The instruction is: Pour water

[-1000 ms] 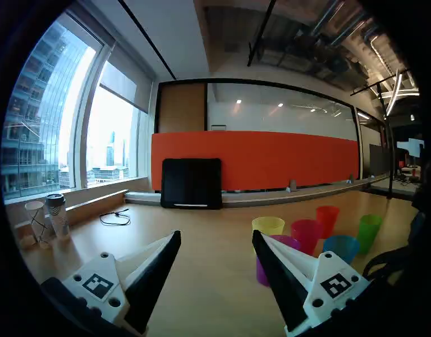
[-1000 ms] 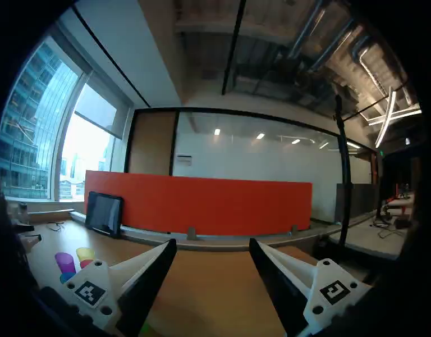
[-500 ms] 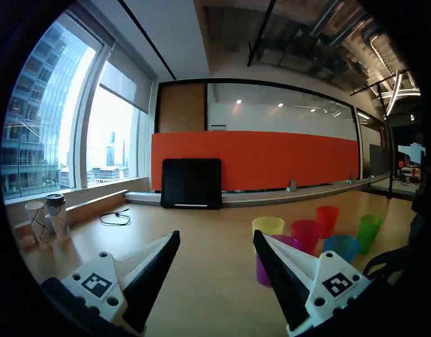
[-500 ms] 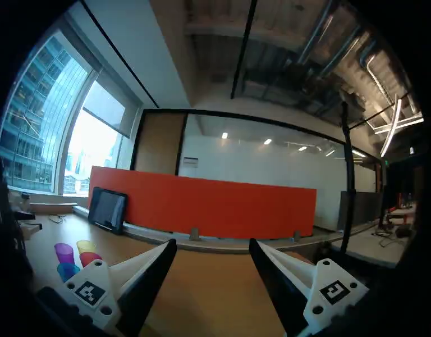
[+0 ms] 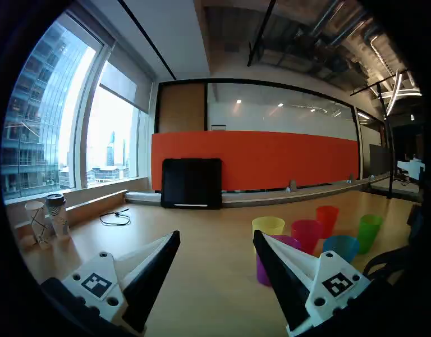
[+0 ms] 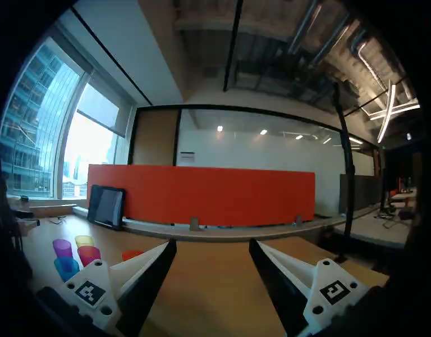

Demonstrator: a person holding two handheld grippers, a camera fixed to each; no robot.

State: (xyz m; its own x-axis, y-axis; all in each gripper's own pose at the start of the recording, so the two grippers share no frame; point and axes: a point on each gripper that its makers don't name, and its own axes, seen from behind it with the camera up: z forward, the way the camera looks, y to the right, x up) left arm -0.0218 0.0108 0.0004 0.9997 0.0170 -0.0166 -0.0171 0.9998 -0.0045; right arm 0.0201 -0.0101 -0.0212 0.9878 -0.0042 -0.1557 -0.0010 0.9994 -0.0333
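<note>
My left gripper [image 5: 215,235] is released: the two white plastic fingers, wedge-shaped with black inner faces and a square black-and-white marker on each base, stand wide apart with nothing between them. Below them runs the smooth, pale wooden counter [image 5: 215,292].

The plastic cups are clustered to the right of my left gripper, all upright, tapered and open-topped. The purple cup [image 5: 262,273] sits partly behind my right-hand finger. Just beyond it is the yellow cup [image 5: 267,225]; the pink cup [image 5: 306,232] and blue cup [image 5: 342,246] stand beside it, with the red cup [image 5: 327,217] and green cup [image 5: 368,230] farther back.

Far left, near the window ledge, are two paper cups [image 5: 47,219], one patterned and one with a dark lid. A thin black cable [image 5: 115,217] lies looped on the wood. A flat black tablet [image 5: 191,183] leans against the matte orange partition [image 5: 271,159].

My right gripper [image 6: 211,242] is released too, its fingers parted over bare counter and gripping nothing. From its view, the same cluster of cups is low on the left, well apart from it.
</note>
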